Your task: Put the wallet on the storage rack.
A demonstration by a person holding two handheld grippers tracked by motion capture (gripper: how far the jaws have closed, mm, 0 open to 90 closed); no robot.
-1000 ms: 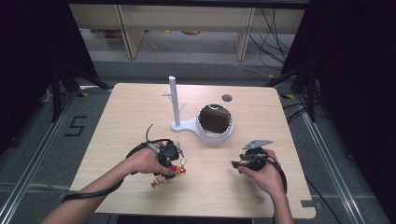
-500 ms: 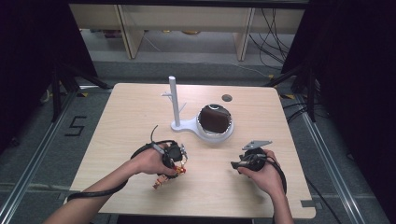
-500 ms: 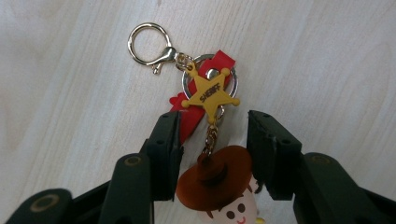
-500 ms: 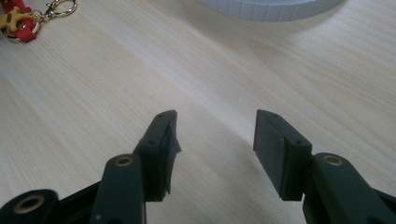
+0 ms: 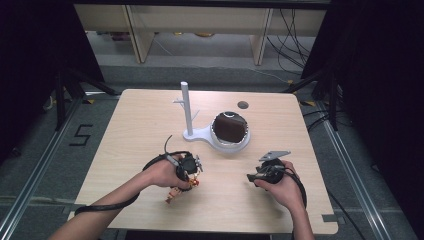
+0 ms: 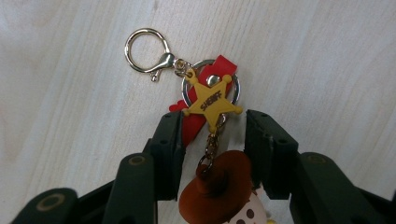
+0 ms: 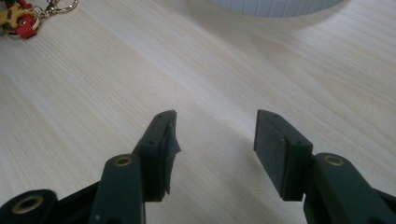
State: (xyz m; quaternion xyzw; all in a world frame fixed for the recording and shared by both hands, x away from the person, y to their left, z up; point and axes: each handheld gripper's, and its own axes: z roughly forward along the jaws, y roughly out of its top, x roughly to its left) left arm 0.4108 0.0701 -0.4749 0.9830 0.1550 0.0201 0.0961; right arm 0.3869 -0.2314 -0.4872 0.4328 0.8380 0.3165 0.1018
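The keychain [image 6: 210, 135] lies on the pale wood-grain table [image 5: 140, 125] near its front edge, left of centre. It comprises a gold ring clasp [image 6: 144, 52], a yellow star badge [image 6: 211, 99] marked SHERIFF, a red tag [image 6: 196, 116], a short chain and a figure with a brown hat [image 6: 219, 186]. The left tongs [image 6: 212, 135] straddle the chain and hat; jaws have just been closing, pads not yet pressing. The right tongs [image 7: 215, 135] stand spread over bare wood, well apart from the keychain.

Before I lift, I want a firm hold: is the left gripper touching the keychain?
Cannot tell. In the left gripper view the keychain lies between the left gripper jaws, which have just been closing; contact isn't plain.
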